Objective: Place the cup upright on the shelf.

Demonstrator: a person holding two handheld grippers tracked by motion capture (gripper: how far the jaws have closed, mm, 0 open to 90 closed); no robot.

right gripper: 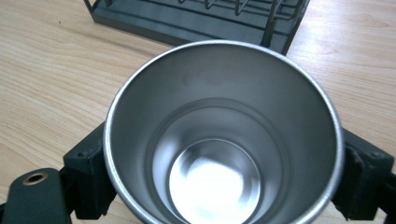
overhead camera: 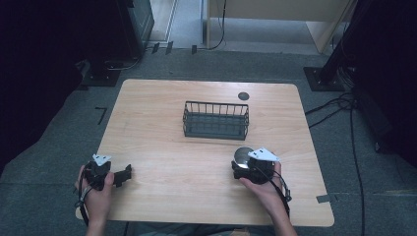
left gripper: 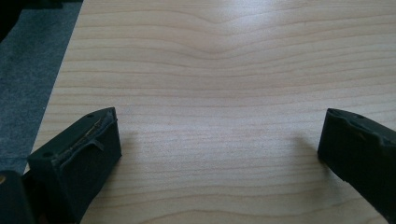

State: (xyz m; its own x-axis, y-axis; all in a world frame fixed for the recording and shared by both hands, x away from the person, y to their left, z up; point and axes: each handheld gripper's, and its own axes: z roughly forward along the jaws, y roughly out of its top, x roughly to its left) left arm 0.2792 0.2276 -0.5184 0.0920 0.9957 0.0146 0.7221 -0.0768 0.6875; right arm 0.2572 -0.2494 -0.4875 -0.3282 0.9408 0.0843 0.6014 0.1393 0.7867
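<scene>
A shiny steel cup (right gripper: 219, 140) sits between my right gripper's (right gripper: 224, 179) two black jaws, which press on its sides; I look straight into its empty inside. From above, the cup (overhead camera: 242, 156) and the right gripper (overhead camera: 242, 166) are at the table's front right, just in front of a dark wire basket (overhead camera: 216, 120). The basket (right gripper: 196, 16) holds nothing that I can see. I cannot tell whether the cup rests on the table or hangs just above it. My left gripper (overhead camera: 123, 175) is at the front left, open, with bare wood between its jaws (left gripper: 219, 144).
The wooden table (overhead camera: 162, 147) has a small dark round disc (overhead camera: 243, 96) near its far edge. Grey carpet (overhead camera: 49, 142), dark stands and cables (overhead camera: 344, 105) surround the table. The table's left edge lies close to the left gripper.
</scene>
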